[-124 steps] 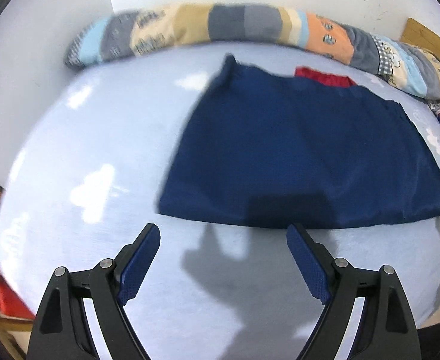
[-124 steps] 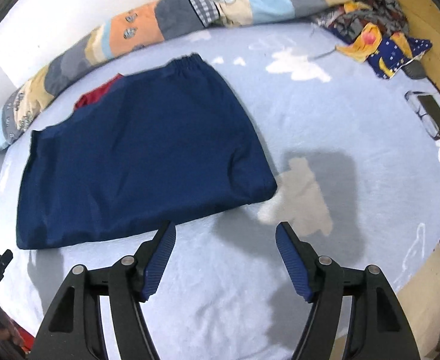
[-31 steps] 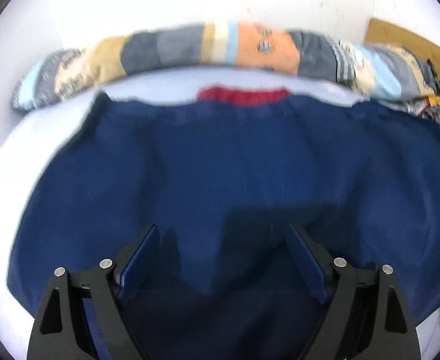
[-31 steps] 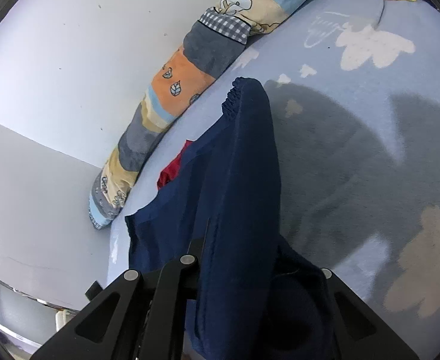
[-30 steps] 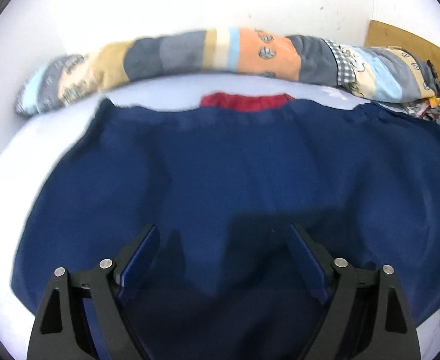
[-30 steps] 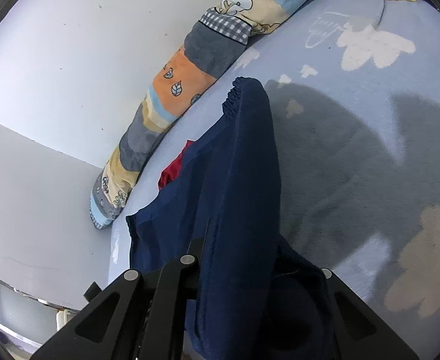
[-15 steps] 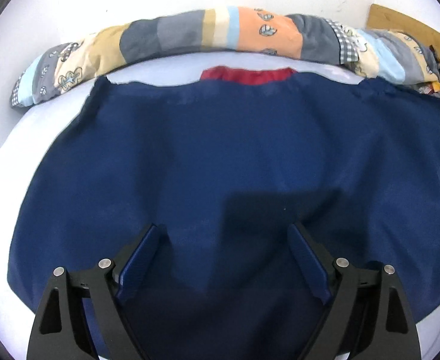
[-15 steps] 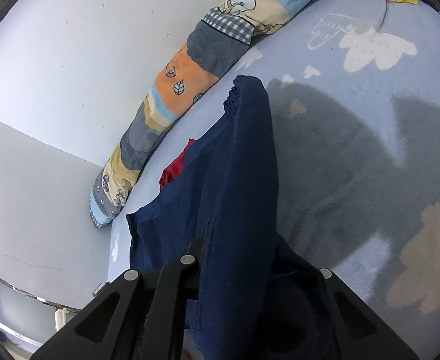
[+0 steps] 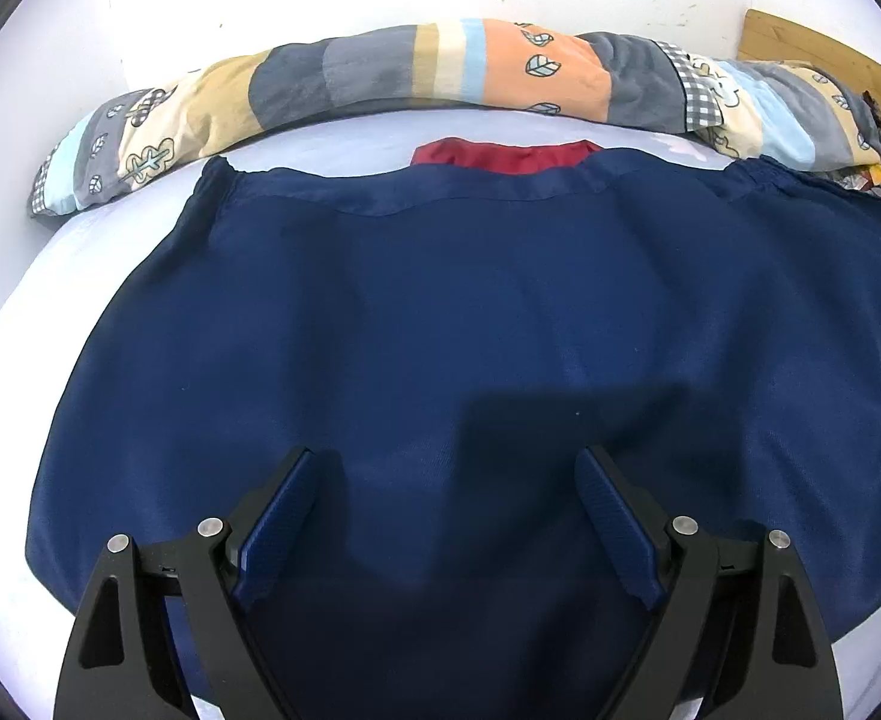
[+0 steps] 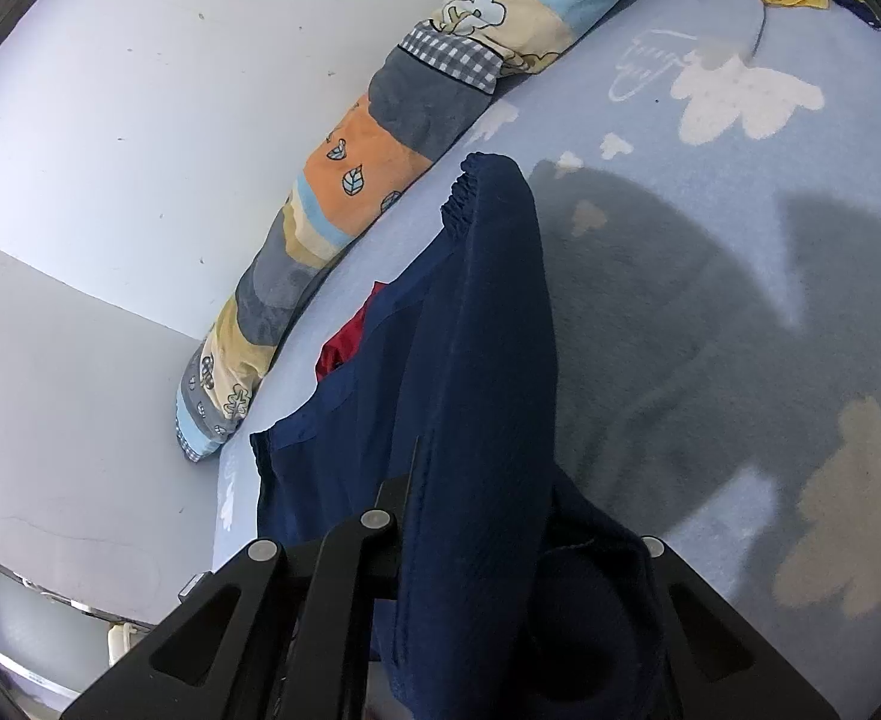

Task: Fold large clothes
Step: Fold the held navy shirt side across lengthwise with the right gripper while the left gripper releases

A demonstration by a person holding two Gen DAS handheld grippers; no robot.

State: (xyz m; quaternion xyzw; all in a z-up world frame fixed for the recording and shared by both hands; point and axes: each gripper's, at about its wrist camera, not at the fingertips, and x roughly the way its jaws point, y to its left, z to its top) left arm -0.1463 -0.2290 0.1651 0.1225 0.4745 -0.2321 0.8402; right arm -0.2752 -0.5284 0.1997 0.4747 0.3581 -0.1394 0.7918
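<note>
Over the pale blue bed sheet [image 9: 14, 324], the left gripper [image 9: 440, 516] hovered spread above the navy garment [image 9: 470, 312] lying flat before the patchwork bolster [image 9: 380, 72], while the right gripper [image 10: 470, 552] pinched the garment's raised edge.

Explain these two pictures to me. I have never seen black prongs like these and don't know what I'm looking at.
No robot here: a person holds a two-finger gripper in each hand, and a fisheye camera on each looks along its fingers. The left view shows the left gripper open, hovering over a navy garment spread on a light blue bed sheet. The right view shows the right gripper clamped on that garment's edge, lifting a ridge of cloth. A red cloth peeks from behind, and a long patchwork pillow lies along the wall.
</note>
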